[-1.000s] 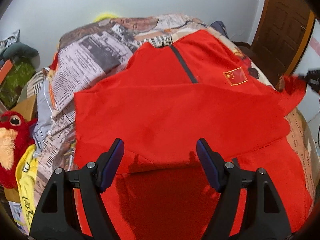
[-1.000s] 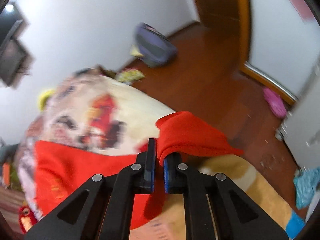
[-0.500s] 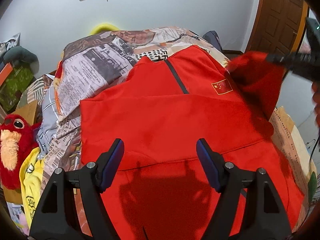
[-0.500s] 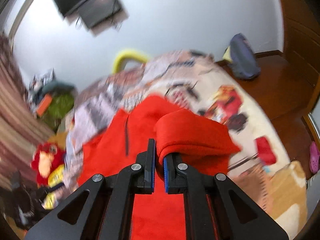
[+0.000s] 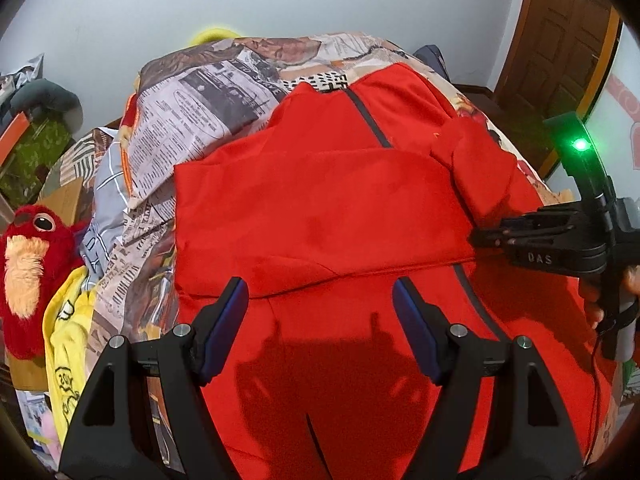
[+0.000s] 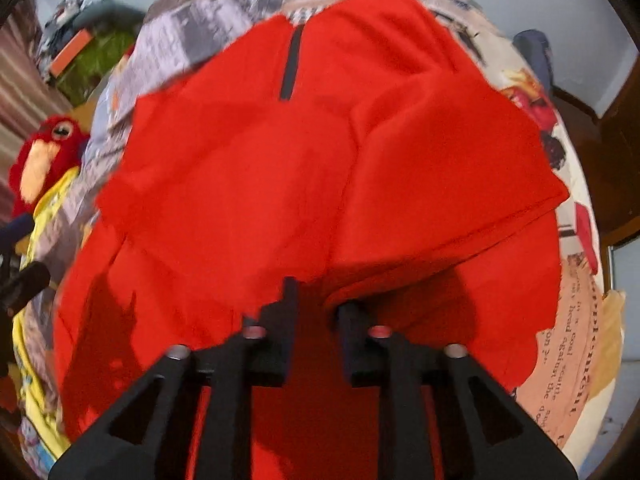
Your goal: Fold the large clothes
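A large red zip jacket (image 5: 320, 208) lies spread on the bed, also in the right wrist view (image 6: 304, 168). Both sleeves are folded across its chest, the right one (image 5: 476, 168) lying on top. My left gripper (image 5: 320, 312) is open and empty, hovering over the jacket's lower half. My right gripper (image 6: 314, 304) is partly open just behind the folded sleeve's cuff (image 6: 400, 280), with the cloth lying loose in front of it. It shows from the side in the left wrist view (image 5: 476, 236), low at the jacket's right edge.
The bed has a newspaper-print cover (image 5: 192, 120). A red plush bird (image 5: 28, 272) and yellow cloth (image 5: 68, 344) lie at the bed's left side. A wooden door (image 5: 560, 40) stands at the back right. A grey wall is behind the bed.
My right gripper carried the right sleeve from beyond the bed's edge over onto the chest, came down, and its jaws parted, letting the sleeve go. My left gripper stayed open and nearly still.
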`<state>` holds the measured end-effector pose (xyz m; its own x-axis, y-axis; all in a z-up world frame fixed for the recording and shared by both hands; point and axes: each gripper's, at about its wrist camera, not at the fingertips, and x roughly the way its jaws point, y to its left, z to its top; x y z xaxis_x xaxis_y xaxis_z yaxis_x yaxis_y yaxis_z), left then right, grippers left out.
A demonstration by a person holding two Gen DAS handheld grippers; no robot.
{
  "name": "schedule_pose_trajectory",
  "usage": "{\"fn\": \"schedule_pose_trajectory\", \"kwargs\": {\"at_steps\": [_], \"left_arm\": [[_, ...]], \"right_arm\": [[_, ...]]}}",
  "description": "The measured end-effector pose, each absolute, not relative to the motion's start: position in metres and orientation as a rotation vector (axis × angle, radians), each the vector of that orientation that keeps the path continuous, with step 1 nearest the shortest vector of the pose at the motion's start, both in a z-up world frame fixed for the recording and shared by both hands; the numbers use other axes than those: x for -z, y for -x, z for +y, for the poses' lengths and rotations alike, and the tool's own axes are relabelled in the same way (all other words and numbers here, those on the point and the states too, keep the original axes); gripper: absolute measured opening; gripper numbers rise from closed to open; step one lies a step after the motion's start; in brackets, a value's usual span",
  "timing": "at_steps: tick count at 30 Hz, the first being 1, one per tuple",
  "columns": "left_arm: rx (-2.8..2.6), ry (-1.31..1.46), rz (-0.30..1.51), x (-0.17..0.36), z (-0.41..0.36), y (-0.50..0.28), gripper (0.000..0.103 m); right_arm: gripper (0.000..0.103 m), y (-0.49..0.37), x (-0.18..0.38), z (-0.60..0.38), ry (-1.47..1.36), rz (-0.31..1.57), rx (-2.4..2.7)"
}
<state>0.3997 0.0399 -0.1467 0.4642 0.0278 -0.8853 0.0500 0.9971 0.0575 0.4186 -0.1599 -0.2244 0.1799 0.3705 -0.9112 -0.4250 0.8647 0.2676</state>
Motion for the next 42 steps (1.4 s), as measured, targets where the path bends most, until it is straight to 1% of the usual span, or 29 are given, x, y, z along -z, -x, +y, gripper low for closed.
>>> {"fn": "schedule_pose_trajectory", "kwargs": {"at_steps": [2,5,8,13,15,17,18,22,25,31,33,35,36,37,38,39,40,42], "left_arm": [[0.025,-0.087,1.090,0.145,0.033,-0.399,0.074],[0.049,-0.105,1.077,0.138,0.018,-0.401,0.074],[0.085,-0.133,1.048,0.126,-0.005,-0.407,0.074],[0.173,-0.165,0.999,0.112,-0.056,-0.428,0.074],[0.212,-0.165,0.998,0.111,-0.076,-0.440,0.074],[0.255,-0.174,1.004,0.115,-0.101,-0.456,0.074],[0.272,-0.183,1.008,0.117,-0.112,-0.462,0.074],[0.316,-0.261,1.038,0.141,-0.161,-0.490,0.074],[0.344,-0.299,1.083,0.172,-0.195,-0.514,0.074],[0.344,-0.401,1.157,0.234,-0.228,-0.547,0.074],[0.324,-0.419,1.159,0.247,-0.229,-0.555,0.064],[0.298,-0.426,1.155,0.255,-0.226,-0.562,0.050],[0.291,-0.426,1.140,0.255,-0.224,-0.563,0.046],[0.286,-0.426,1.123,0.254,-0.222,-0.563,0.038],[0.286,-0.421,1.103,0.250,-0.218,-0.563,0.027],[0.285,-0.416,1.091,0.248,-0.215,-0.563,0.021],[0.281,-0.412,1.081,0.244,-0.212,-0.564,0.012],[0.259,-0.382,1.046,0.229,-0.200,-0.563,0.010]], "right_arm": [[0.033,-0.413,0.220,-0.163,0.053,1.282,-0.583],[0.035,-0.407,0.201,-0.182,0.042,1.223,-0.566],[0.046,-0.404,0.178,-0.214,0.015,1.145,-0.526],[0.047,-0.394,0.150,-0.276,0.010,0.975,-0.357],[0.055,-0.392,0.144,-0.301,-0.019,0.921,-0.270],[0.059,-0.390,0.142,-0.326,-0.052,0.888,-0.214],[0.059,-0.390,0.142,-0.333,-0.065,0.881,-0.200],[0.059,-0.392,0.156,-0.365,-0.113,0.899,-0.146],[0.059,-0.395,0.173,-0.375,-0.124,0.927,-0.114],[0.059,-0.396,0.203,-0.389,-0.162,0.977,-0.113],[0.059,-0.397,0.212,-0.390,-0.158,0.994,-0.116],[0.060,-0.401,0.220,-0.386,-0.161,1.010,-0.131],[0.060,-0.406,0.223,-0.383,-0.167,1.018,-0.144],[0.060,-0.409,0.224,-0.379,-0.173,1.020,-0.155],[0.060,-0.412,0.225,-0.375,-0.179,1.022,-0.168],[0.060,-0.418,0.226,-0.368,-0.183,1.023,-0.183],[0.060,-0.422,0.226,-0.362,-0.184,1.023,-0.196],[0.060,-0.431,0.225,-0.348,-0.176,1.026,-0.219]]}}
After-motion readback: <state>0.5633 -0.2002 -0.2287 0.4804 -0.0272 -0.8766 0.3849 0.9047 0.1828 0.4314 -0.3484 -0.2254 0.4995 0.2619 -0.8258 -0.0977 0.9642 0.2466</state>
